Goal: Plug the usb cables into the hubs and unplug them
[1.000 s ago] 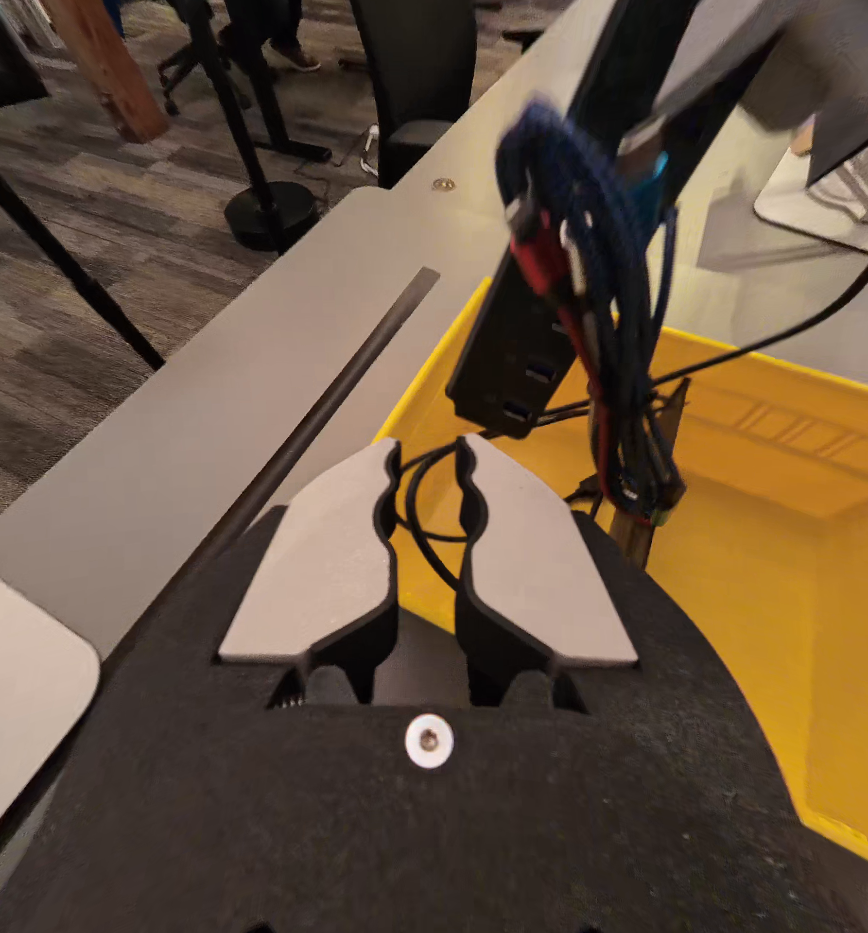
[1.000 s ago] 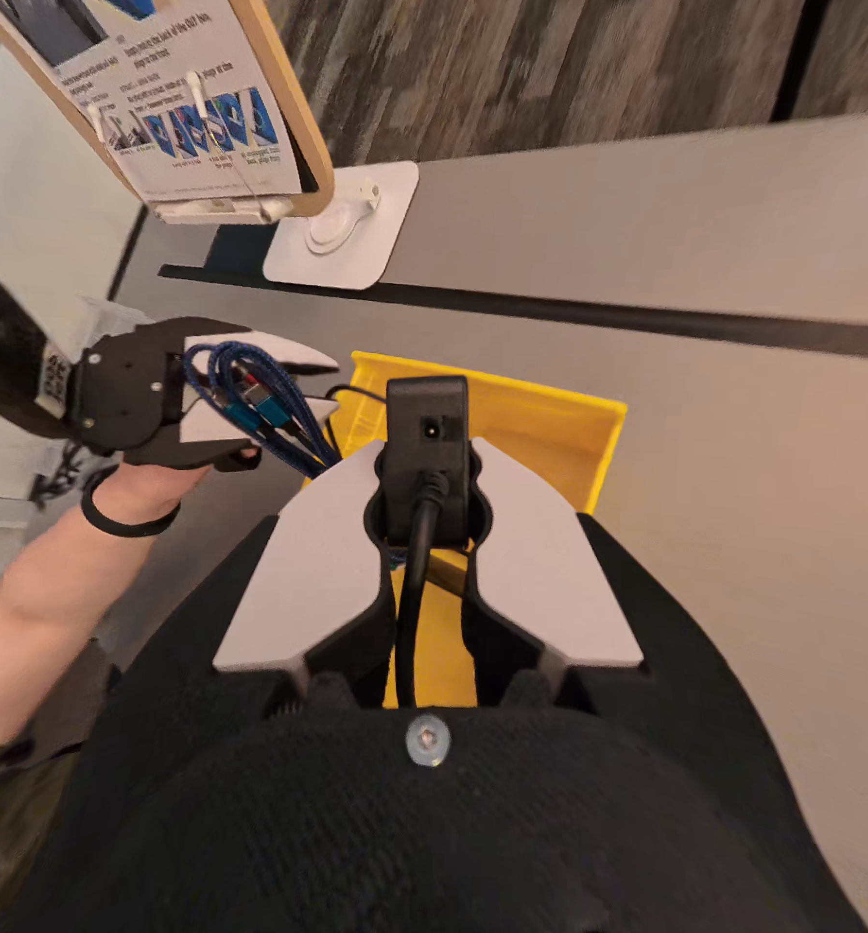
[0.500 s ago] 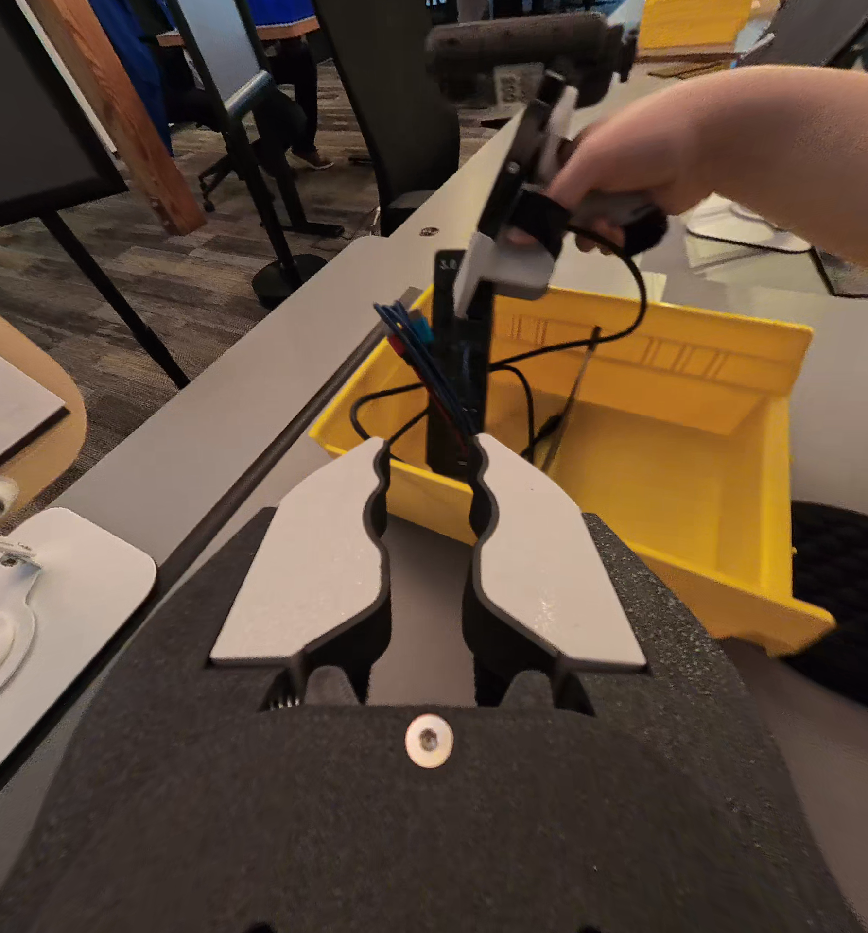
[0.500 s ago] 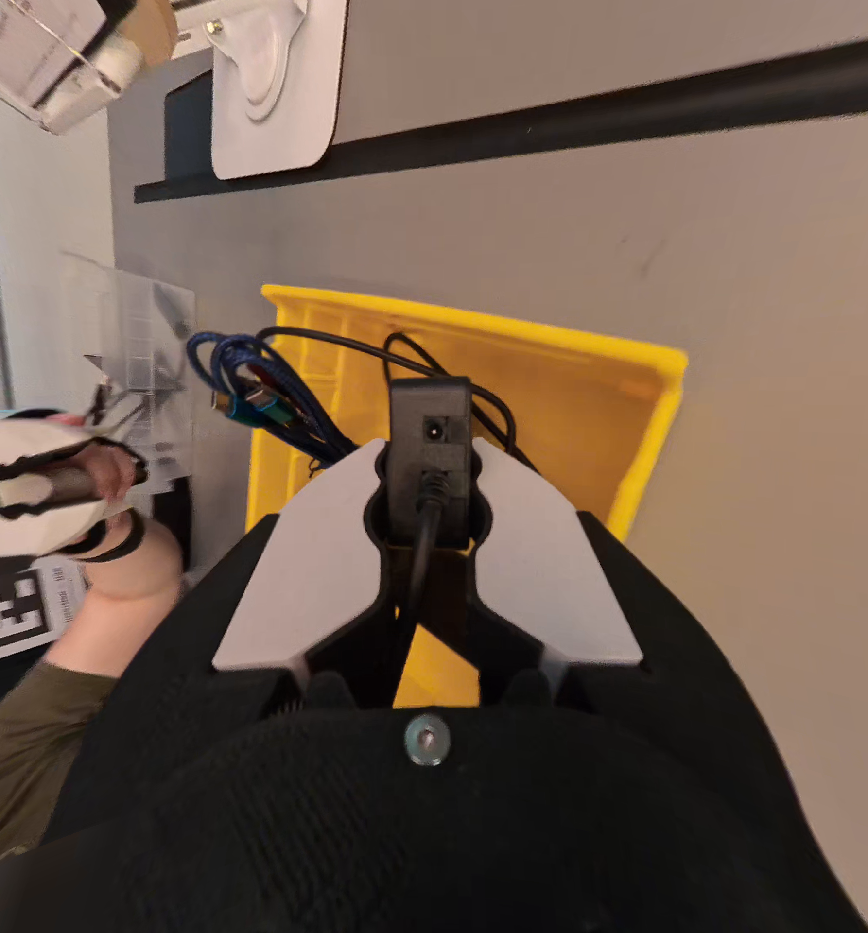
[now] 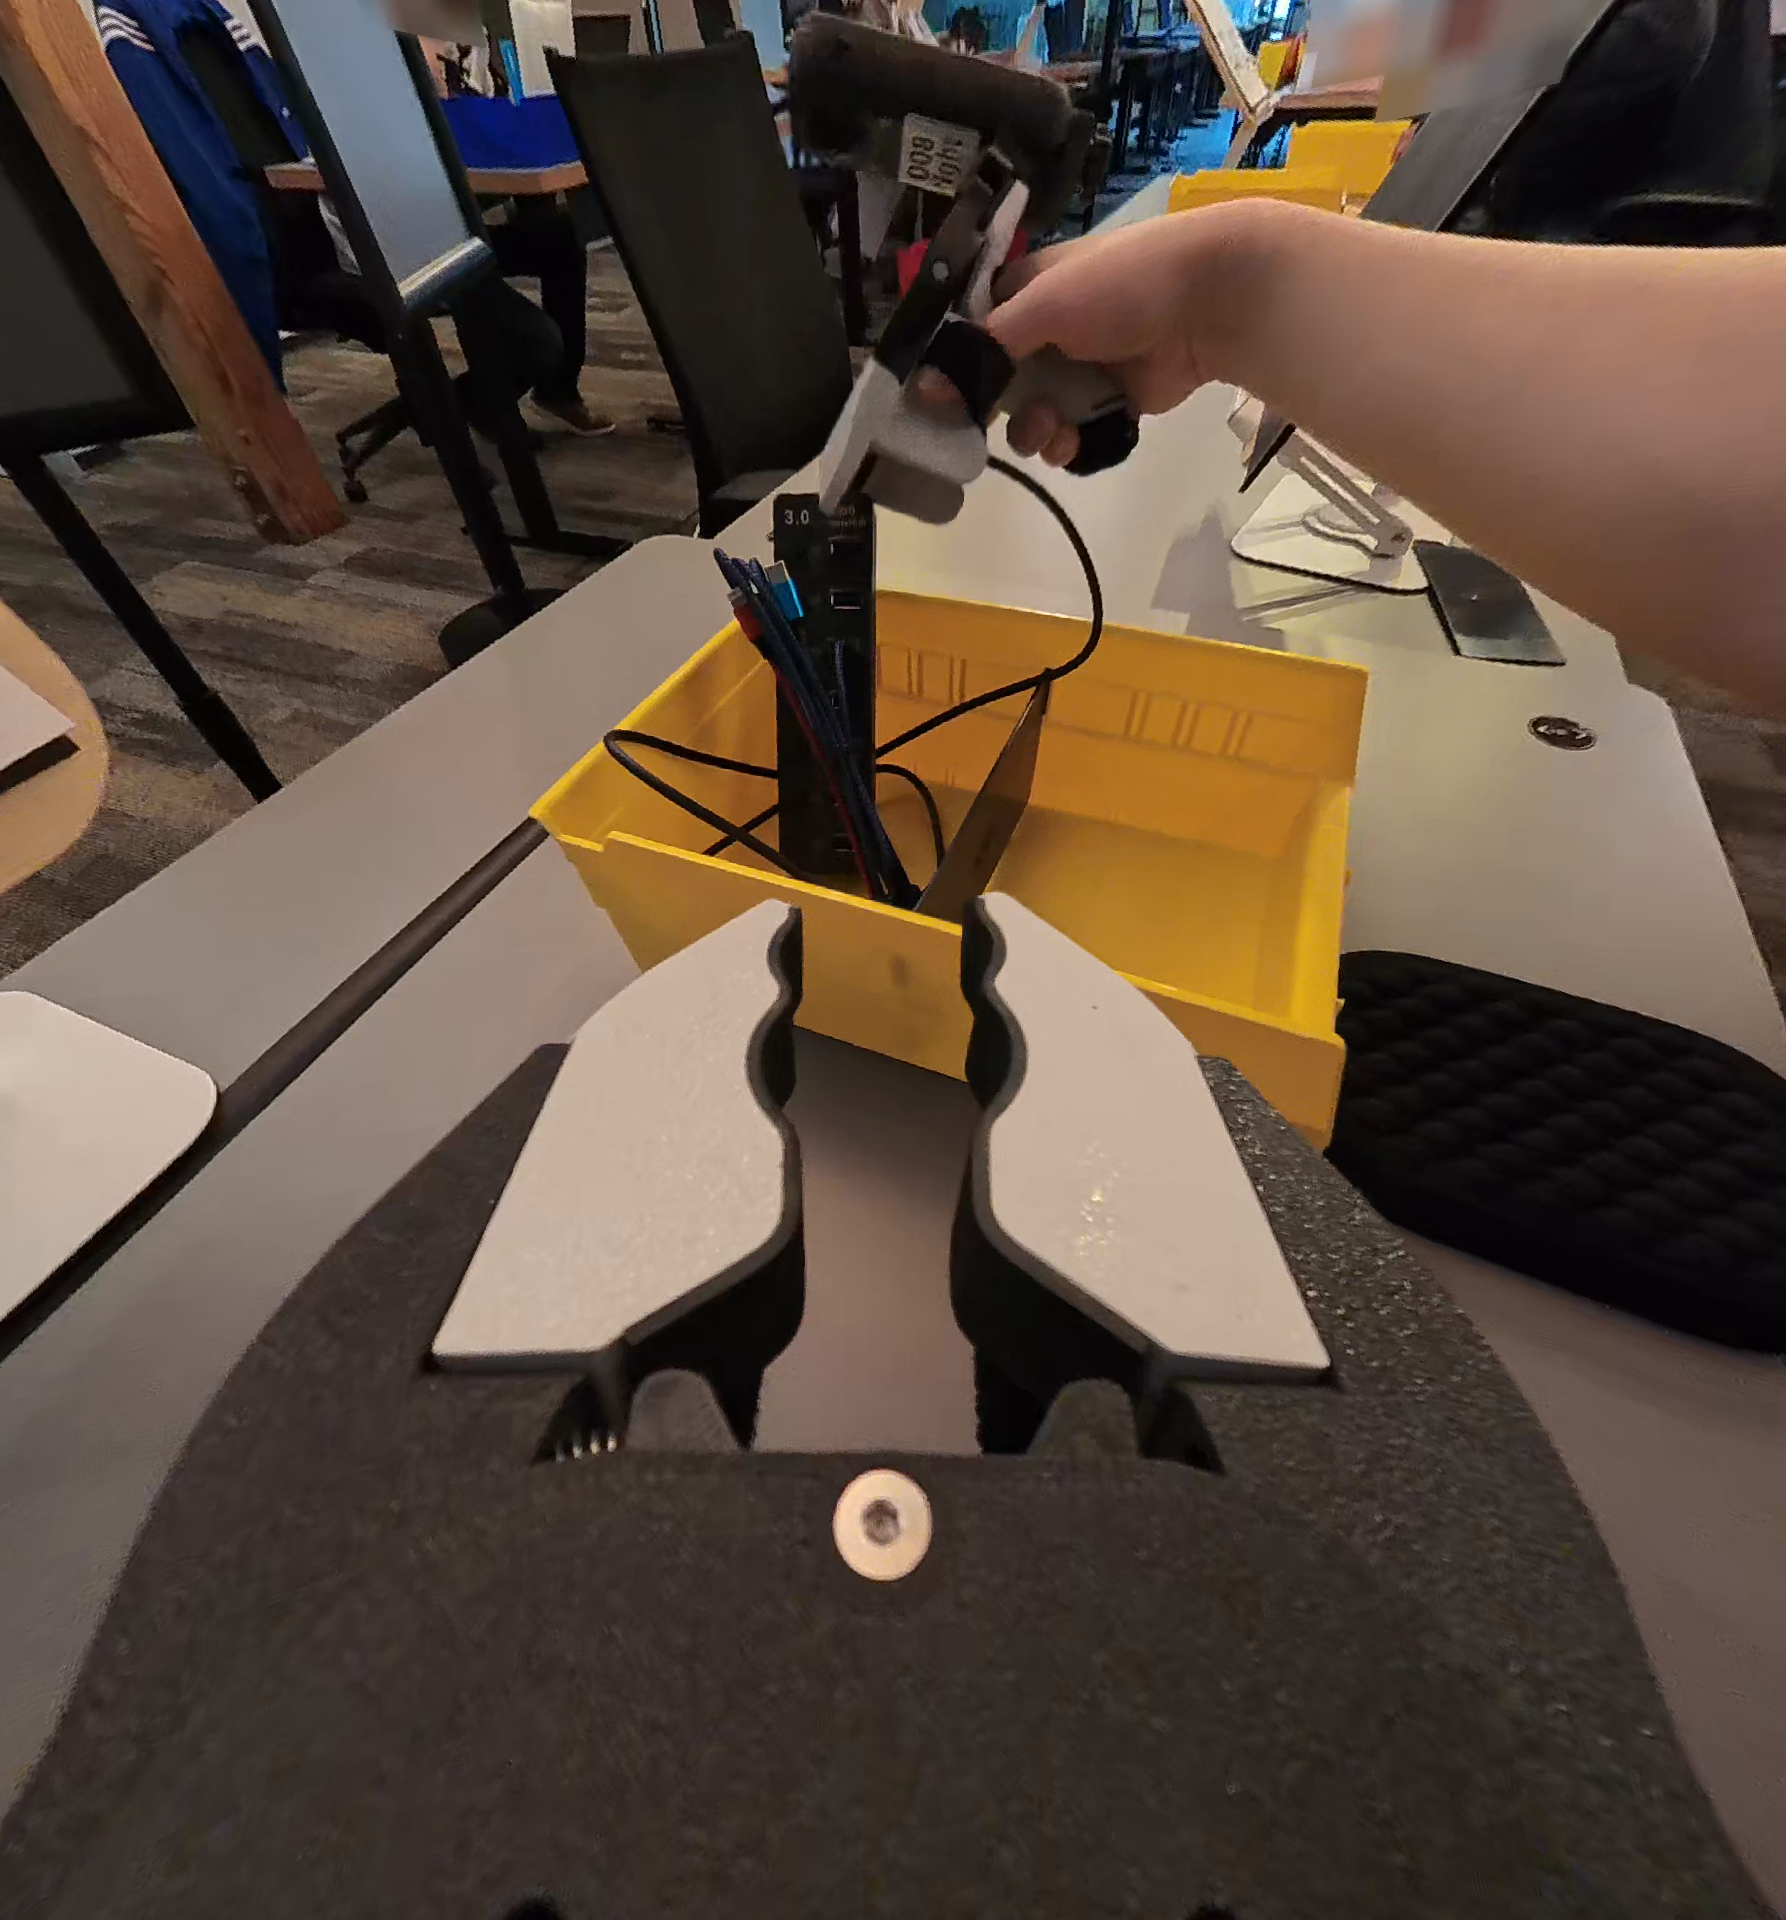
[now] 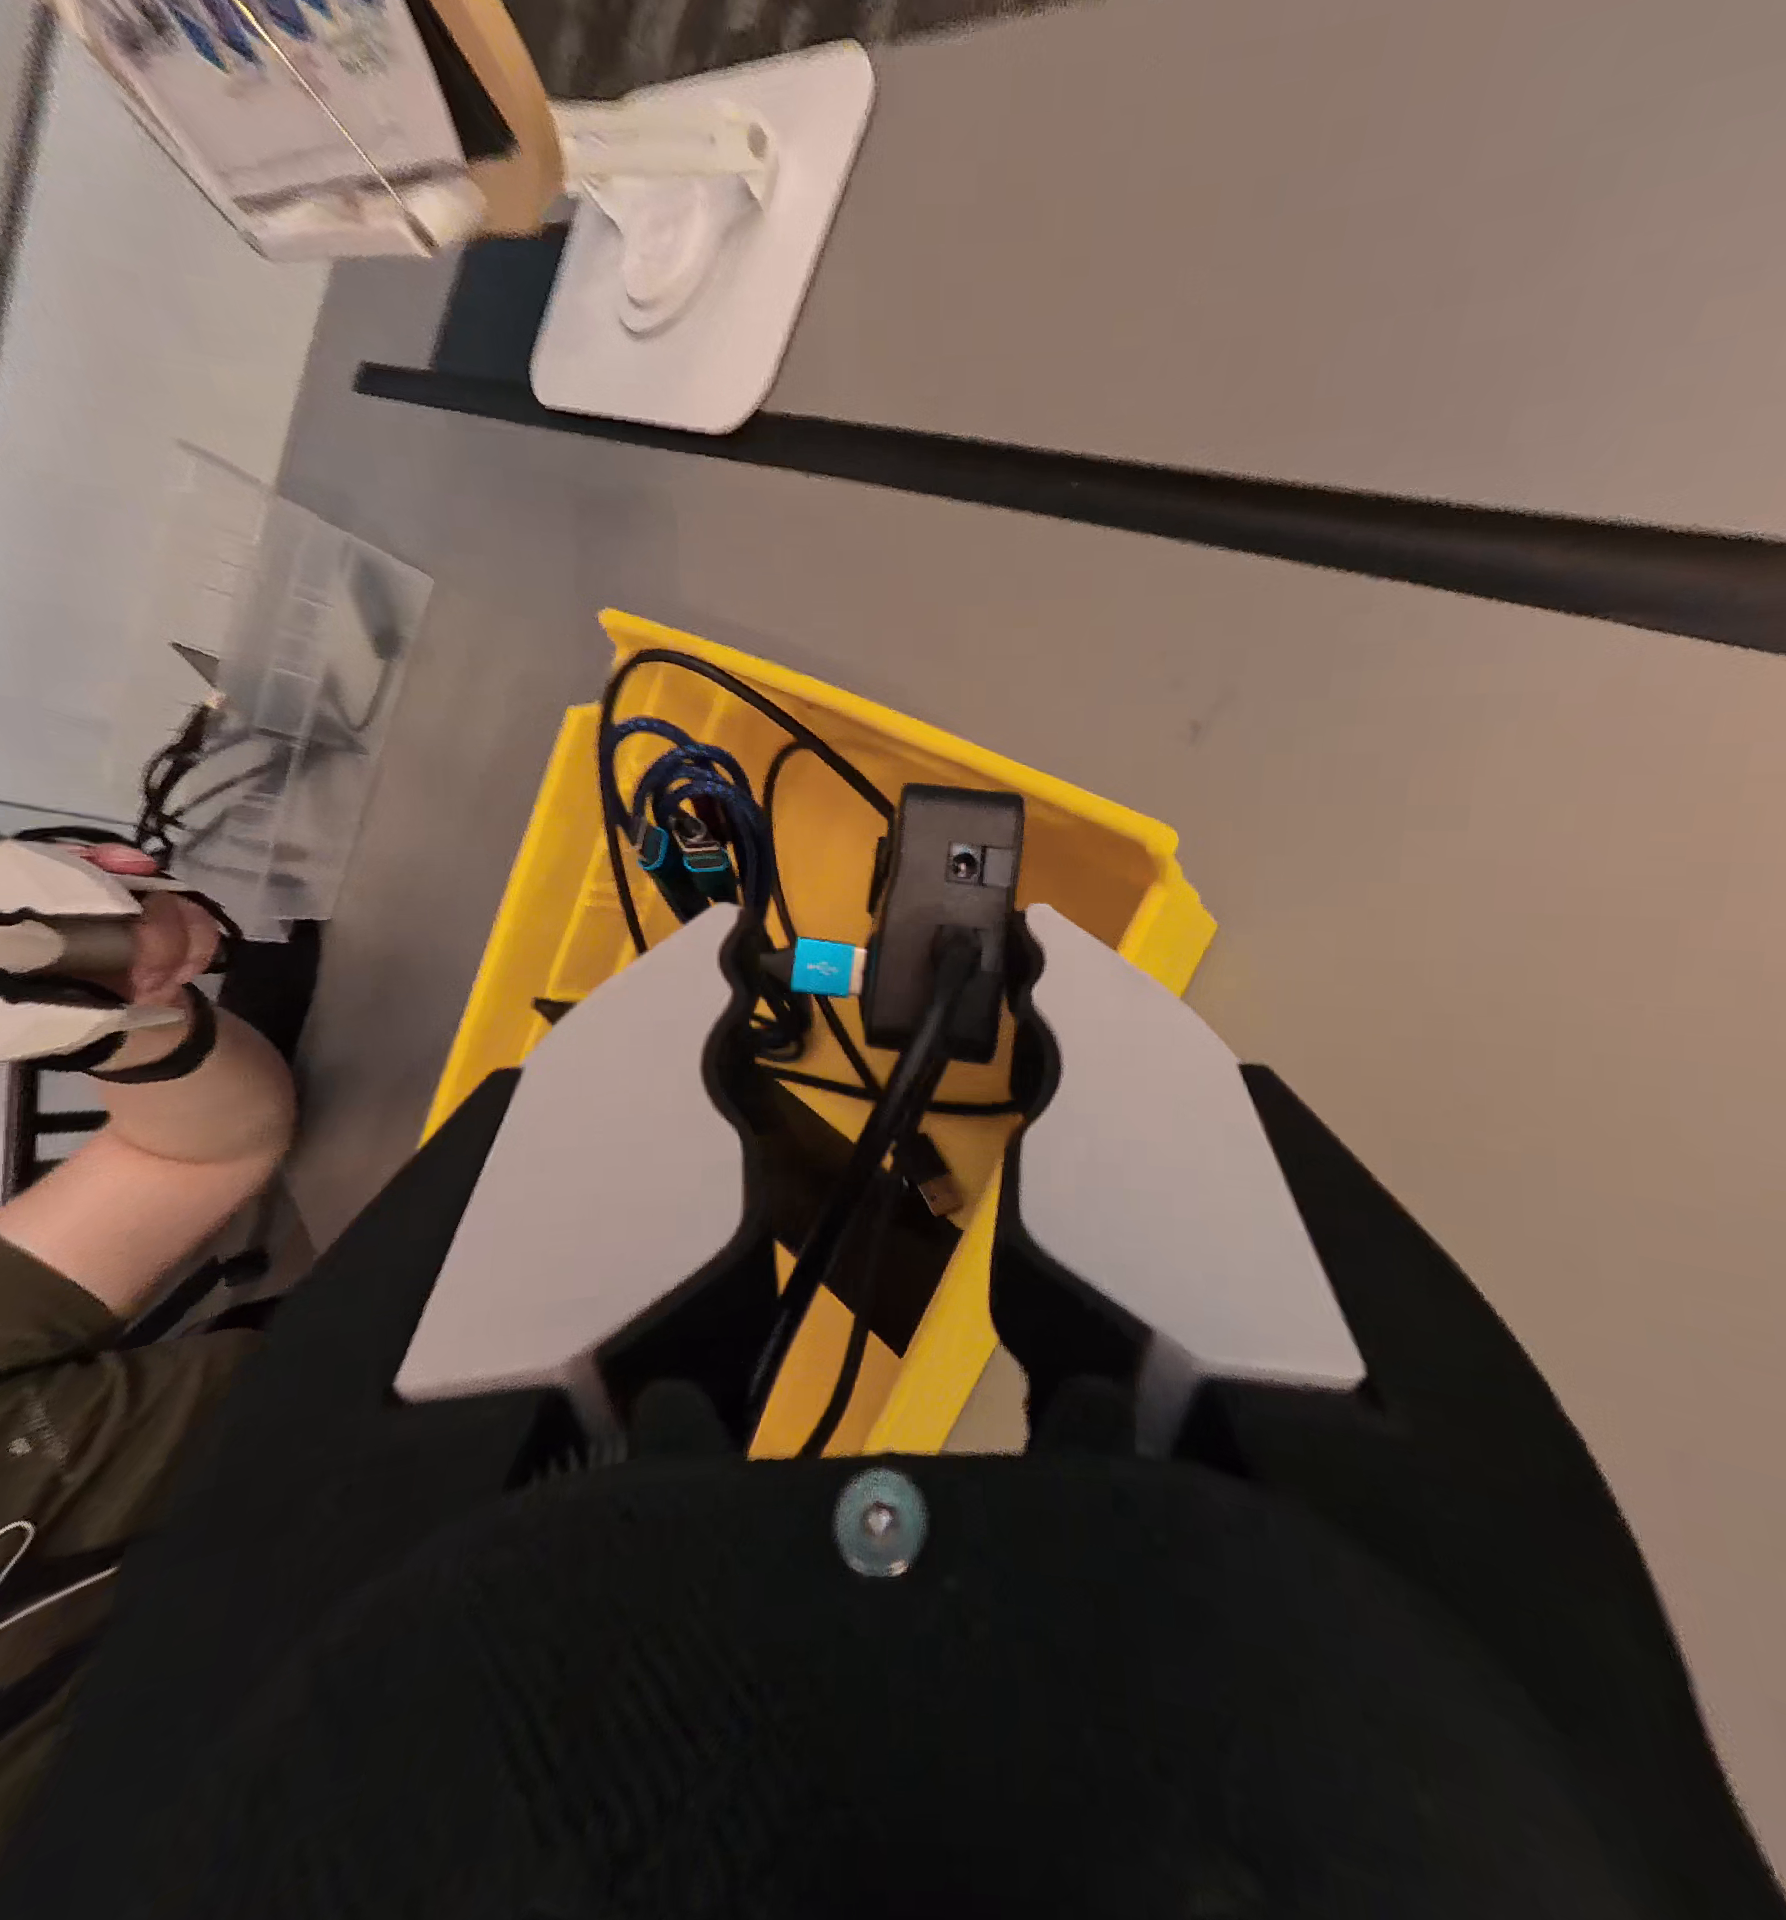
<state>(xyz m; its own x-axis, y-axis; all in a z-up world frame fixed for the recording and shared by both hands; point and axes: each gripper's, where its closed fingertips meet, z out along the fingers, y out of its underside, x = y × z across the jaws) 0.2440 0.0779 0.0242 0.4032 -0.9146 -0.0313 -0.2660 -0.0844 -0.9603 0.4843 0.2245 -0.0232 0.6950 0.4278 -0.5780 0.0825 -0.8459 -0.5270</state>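
holding our right hand-held gripper [image 6: 878, 935] spread wide around the upright black usb hub [image 6: 946, 914] over the yellow bin [image 5: 1273, 686] on the bench [image 5: 1523, 831], we keep our left hand-held gripper [image 5: 878, 925] open and empty; blue usb cables [image 5: 816, 707] hang beside the hub.

A bright yellow bin [image 5: 1128, 997] sits on a plain grey desk [image 5: 328, 914]. Standing in the bin is a black hub [image 6: 956, 883] with a black cord, beside dark blue braided cables [image 6: 691, 790] with turquoise plugs; one strand looks red. A black quilted pad [image 5: 1575, 1153] lies nearby. Pale grey fingers [image 5: 660, 1153] sit on a speckled black mount.
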